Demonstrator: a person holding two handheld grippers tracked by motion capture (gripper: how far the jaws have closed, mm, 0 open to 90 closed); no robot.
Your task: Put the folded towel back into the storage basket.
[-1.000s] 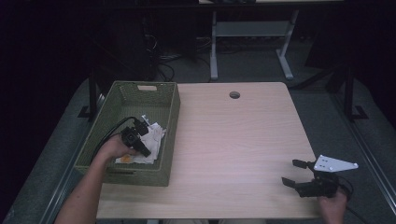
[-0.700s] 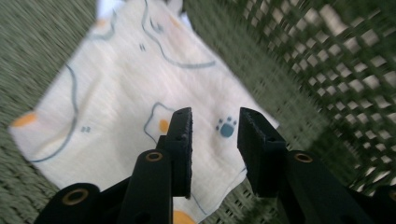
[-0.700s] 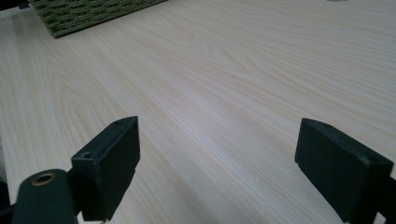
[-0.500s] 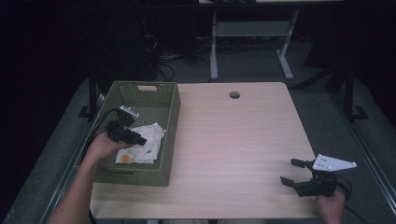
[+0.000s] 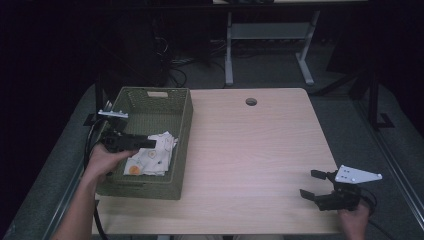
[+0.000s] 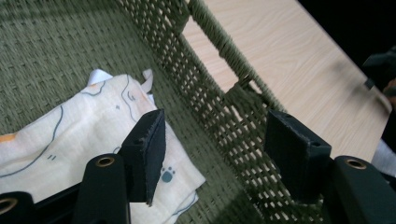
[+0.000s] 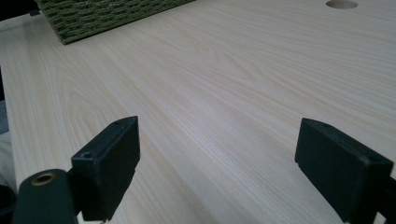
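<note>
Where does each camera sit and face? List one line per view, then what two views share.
High view: above the table, looking forward and down; both forearms and claws show.
Left gripper view: on the left claw, over the cloth in the basket.
Right gripper view: on the right claw, low across the table.
All views share the basket.

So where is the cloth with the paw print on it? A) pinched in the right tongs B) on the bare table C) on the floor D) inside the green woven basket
D: the printed cloth lies on the bottom of the green woven basket, and the left tongs stand open above it with nothing between them.
</note>
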